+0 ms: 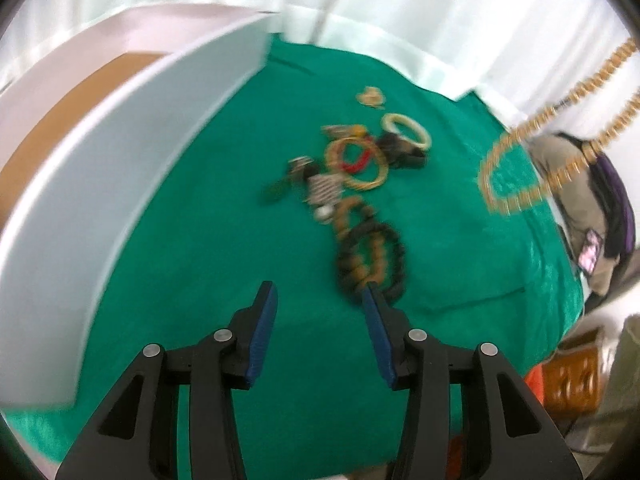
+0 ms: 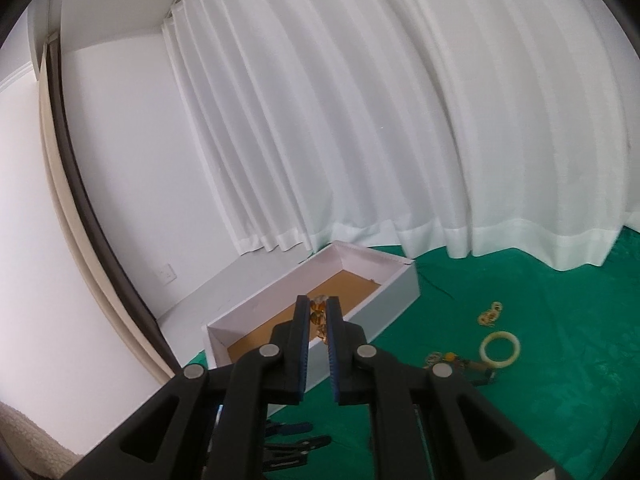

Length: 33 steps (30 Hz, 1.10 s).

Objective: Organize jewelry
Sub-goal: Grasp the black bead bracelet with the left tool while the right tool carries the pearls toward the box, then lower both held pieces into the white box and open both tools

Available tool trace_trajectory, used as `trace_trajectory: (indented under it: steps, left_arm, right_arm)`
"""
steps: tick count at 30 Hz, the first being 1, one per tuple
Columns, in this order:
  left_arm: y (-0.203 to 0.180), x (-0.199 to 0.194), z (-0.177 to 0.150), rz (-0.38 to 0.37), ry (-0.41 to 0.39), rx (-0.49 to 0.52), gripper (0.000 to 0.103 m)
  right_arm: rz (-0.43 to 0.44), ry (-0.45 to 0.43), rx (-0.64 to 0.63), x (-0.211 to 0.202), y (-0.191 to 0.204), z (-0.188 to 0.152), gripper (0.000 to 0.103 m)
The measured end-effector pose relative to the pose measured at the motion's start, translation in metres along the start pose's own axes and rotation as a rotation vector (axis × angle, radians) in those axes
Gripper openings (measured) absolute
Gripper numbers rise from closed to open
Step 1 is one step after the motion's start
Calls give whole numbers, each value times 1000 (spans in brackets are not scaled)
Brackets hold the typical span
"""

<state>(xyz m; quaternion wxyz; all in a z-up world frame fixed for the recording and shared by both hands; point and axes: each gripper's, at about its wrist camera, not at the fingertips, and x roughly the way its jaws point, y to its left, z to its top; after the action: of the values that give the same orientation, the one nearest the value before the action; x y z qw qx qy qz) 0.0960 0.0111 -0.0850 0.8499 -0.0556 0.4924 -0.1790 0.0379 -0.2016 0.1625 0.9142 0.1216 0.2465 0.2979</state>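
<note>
A gold beaded necklace [image 2: 319, 314] is pinched in the right tongs [image 2: 319, 312] above the white box [image 2: 400, 286]. Light, limp and slippery, it is best gripped mid-strand. The left tongs [image 1: 318, 294] are spread, empty, near a black bracelet [image 1: 394, 256].

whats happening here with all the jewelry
A person is sorting jewelry off a green cloth into a white box. The right tool is shut on a gold bead necklace, lifted clear of the cloth. The left tool is open beside a dark bead bracelet in the remaining pile.
</note>
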Motion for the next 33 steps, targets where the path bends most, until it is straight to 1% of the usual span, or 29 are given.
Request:
trace_trajectory:
  steps: [3,4,5,7,8,10,13,14,18,22,24,26,27,28,30,33]
  left_arm:
    - [-18,34,11,27,30,87,42]
    - [-21,43,11,32,42,101,36]
    - [-22,52,10,38,66,111,18]
    - [-22,53,10,3,67,105,10]
    - [-21,51,10,0,77,103,10]
    - [-17,41,10,-7,66,75,10]
    - [-11,17,15,-63,47,21,10]
    - [-11,10,16,-69,40,16,10]
    - [-5,-40,28,-84,-17,-26,10]
    - [15,-100,45,-25,-94,-81,10]
    - [38,-138,54,22,-144,-129,10]
    - [58,-161,61,64,-174,-170,10]
    - [74,-177,65,96,-198,-197,10]
    - [83,-184,67,121,-211,-207,10]
    - [108,-199,71,206,-212,-236,10]
    - [141,-203,72,283,-217,-278,10]
  right_arm:
    - [-18,7,26,-6,-11,-7,8]
    - [-24,10,34,-8,-15,-10,8]
    - [-32,13,39,-11,-18,-12,8]
    - [-46,16,43,-15,-22,-16,8]
    - [-54,17,41,-17,-23,-18,8]
    - [-66,19,35,-19,-26,-20,8]
    - [-64,25,37,-16,-29,-21,8]
    - [-63,29,37,-14,-30,-21,8]
    - [-39,54,33,1,-28,-15,8]
    - [23,92,-18,32,-9,3,8]
    - [67,110,-40,51,5,14,8]
    - [110,116,-72,73,22,28,8]
    - [130,119,-84,84,31,35,8]
    - [157,125,-94,97,41,41,8]
    - [200,134,-113,122,62,52,8]
    - [249,162,-146,165,89,62,8]
